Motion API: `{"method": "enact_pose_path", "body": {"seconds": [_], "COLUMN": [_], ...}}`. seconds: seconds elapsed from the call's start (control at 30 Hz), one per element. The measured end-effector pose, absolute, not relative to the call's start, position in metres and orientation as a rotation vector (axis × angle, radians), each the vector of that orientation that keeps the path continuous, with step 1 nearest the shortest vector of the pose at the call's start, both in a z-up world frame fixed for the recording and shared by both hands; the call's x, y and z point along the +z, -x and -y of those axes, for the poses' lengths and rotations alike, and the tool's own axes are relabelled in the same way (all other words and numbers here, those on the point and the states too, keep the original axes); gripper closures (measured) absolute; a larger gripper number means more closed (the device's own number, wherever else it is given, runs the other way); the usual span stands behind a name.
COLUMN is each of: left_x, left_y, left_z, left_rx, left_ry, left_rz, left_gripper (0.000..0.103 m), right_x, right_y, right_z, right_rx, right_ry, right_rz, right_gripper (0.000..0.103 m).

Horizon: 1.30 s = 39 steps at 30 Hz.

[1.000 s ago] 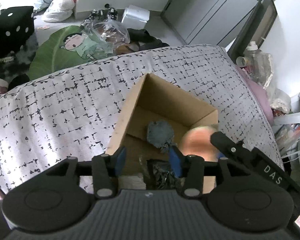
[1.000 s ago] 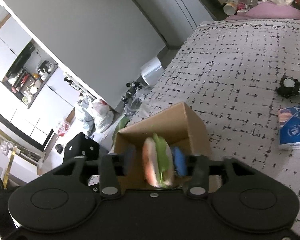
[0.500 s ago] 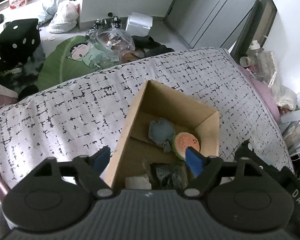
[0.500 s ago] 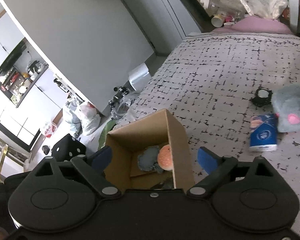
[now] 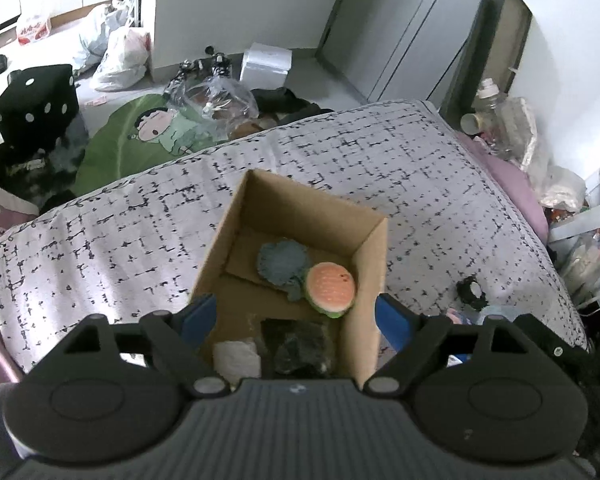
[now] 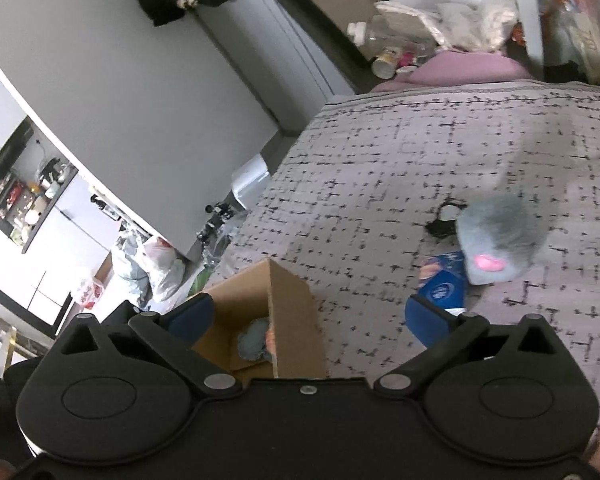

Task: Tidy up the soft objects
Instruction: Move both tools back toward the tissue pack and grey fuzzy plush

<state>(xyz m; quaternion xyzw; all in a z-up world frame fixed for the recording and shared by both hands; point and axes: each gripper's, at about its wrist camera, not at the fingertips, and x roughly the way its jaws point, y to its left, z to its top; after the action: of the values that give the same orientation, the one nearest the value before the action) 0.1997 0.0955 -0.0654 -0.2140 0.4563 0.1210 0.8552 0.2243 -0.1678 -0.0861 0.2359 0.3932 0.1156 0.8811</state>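
Left wrist view: left gripper [image 5: 296,318] spread, empty, above the cardboard box [image 5: 370,248]; burger toy [image 5: 330,289] at its 3 o'clock corner. Right gripper [image 6: 308,316] is opening, empty.

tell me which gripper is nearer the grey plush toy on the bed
Right. The right gripper, jaws opening and empty, faces the grey plush toy ahead; the left gripper hangs over the cardboard box.
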Motion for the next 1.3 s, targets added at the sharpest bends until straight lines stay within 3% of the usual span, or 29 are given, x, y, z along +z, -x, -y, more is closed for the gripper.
{"method": "enact_pose_path", "body": {"seconds": [0.53,1.3], "left_x": [-0.046,-0.058], "left_y": [-0.214,-0.255], "left_z": [-0.029,0.053], "left_rx": [0.184,0.035], "left_ry": [0.368,0.359], "left_rz": [-0.905,-0.904], "left_gripper": [0.018,0.019], "right_x": [-0.089,-0.107], "right_y": [-0.230,-0.249], "right_z": [0.252,0.351], "right_rx": [0.139,-0.049], "right_ry": [-0.658,-0.784], "right_rz": [-0.835,-0.825], "right_gripper": [0.000,0.001]}}
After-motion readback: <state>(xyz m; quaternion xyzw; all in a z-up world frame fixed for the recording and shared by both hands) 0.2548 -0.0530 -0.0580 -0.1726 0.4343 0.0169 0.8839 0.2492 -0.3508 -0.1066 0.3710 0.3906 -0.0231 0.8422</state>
